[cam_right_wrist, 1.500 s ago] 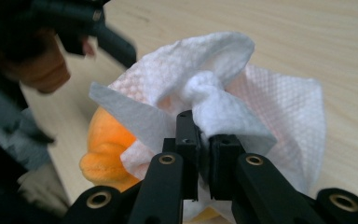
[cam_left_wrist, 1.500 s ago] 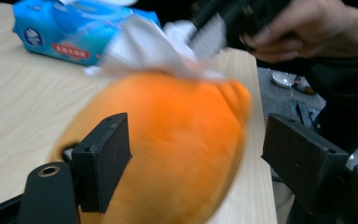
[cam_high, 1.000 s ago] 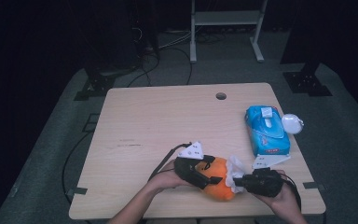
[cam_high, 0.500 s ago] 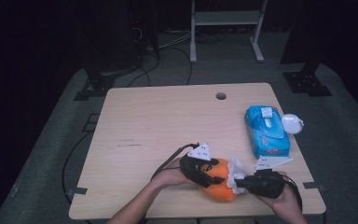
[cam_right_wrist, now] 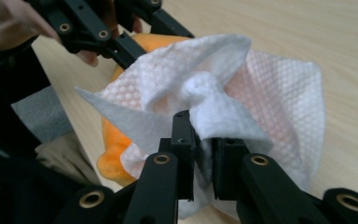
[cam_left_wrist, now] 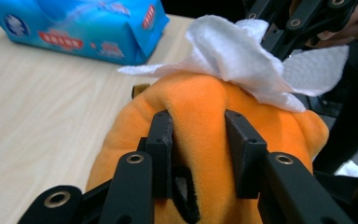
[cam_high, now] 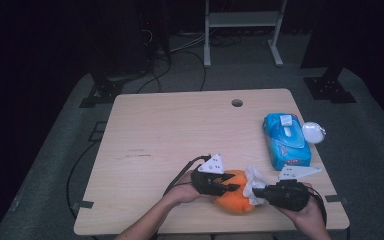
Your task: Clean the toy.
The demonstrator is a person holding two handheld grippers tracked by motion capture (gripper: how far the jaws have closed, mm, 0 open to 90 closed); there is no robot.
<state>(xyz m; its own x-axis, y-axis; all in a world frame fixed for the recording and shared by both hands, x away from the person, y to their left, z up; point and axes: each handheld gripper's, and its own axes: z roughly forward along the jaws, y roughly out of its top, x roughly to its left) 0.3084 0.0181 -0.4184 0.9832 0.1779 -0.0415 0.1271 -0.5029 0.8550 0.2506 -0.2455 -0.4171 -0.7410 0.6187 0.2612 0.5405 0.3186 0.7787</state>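
On a pale wooden table [cam_high: 160, 130] in a dark room, the left gripper [cam_high: 226, 183], jaws just closing, clamps an orange plush toy [cam_high: 235, 197]; the right gripper [cam_high: 258, 192] pinches a white wipe [cam_high: 254, 177].

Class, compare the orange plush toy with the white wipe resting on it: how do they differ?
The orange plush toy is plump and rounded; the white wipe is thin, dimpled and crumpled. The left hand-held gripper squeezes the toy; the right hand-held gripper pinches the wipe. Both are soft.

We carry two black hand-held grippers: the left hand-held gripper [cam_high: 228, 187] and right hand-held gripper [cam_high: 255, 192], each with brass-ringed rivets, grey triangular plates and black cables.
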